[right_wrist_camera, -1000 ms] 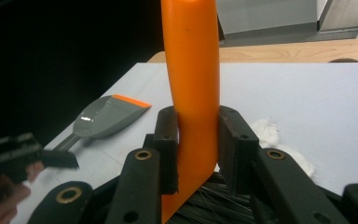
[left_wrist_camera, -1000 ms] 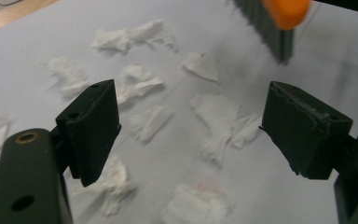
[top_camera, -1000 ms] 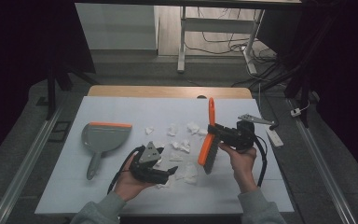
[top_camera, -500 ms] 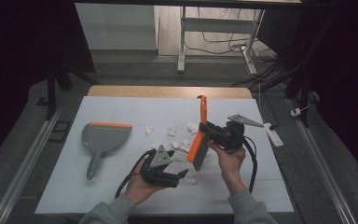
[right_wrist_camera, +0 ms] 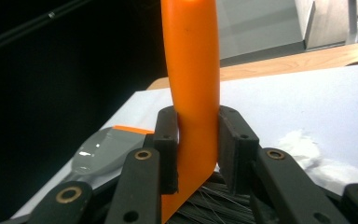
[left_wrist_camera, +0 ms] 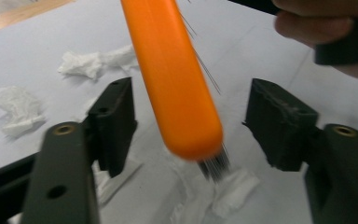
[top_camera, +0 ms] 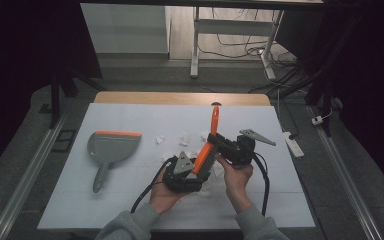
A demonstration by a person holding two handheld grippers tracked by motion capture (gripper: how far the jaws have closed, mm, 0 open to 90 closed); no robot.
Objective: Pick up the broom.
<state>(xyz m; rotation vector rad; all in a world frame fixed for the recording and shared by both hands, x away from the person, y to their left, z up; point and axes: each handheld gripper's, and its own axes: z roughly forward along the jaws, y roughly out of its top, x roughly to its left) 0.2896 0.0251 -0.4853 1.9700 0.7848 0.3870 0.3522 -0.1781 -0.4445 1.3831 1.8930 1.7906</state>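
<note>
Orange plastic hand brush with dark bristles (top_camera: 206, 150) hangs tilted above the white tabletop (top_camera: 130, 200), clamped across its stiff back by the right gripper (right_wrist_camera: 196, 154), whose jaws are clenched on it. The left gripper (left_wrist_camera: 191, 121) has just been closing, its jaws bracketing the brush's rounded end without yet touching. Light and rigid, though likely slick, the smooth handle looks best taken mid-length. Crumpled white paper scraps (top_camera: 185, 139) and a grey dustpan with orange lip (top_camera: 111, 149) wait nearby.
</note>
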